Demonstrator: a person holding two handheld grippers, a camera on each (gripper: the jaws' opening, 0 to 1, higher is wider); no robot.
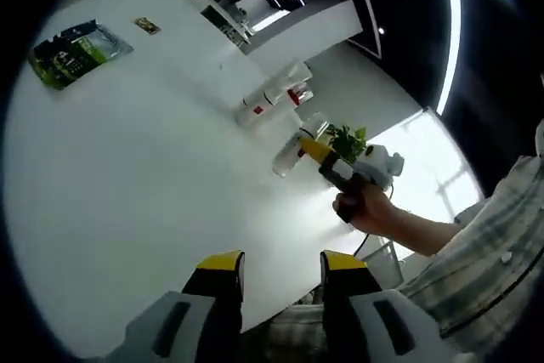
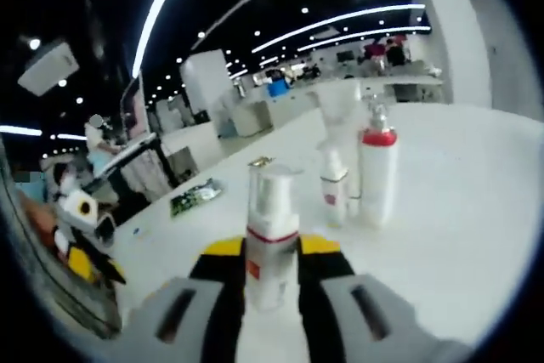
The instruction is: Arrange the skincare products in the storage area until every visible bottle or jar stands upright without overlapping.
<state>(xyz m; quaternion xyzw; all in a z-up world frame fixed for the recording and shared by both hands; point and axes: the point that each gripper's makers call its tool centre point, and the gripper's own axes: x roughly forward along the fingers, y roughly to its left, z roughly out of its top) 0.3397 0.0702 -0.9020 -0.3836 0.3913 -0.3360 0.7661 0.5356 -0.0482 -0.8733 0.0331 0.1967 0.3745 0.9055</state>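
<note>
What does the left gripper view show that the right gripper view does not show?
Left gripper view: a hand holding the right gripper, a plant, and the left gripper, open.

Right gripper view: the right gripper shut on a bottle, and ceiling lights.

Both: the white table, the standing bottles and the green packet.

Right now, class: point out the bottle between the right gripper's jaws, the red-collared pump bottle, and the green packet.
Held bottle (image 2: 270, 240), right gripper view, red-banded body.
Red-collared pump bottle (image 2: 378, 178), right gripper view, white body.
Green packet (image 1: 75, 53), left gripper view, middle.
</note>
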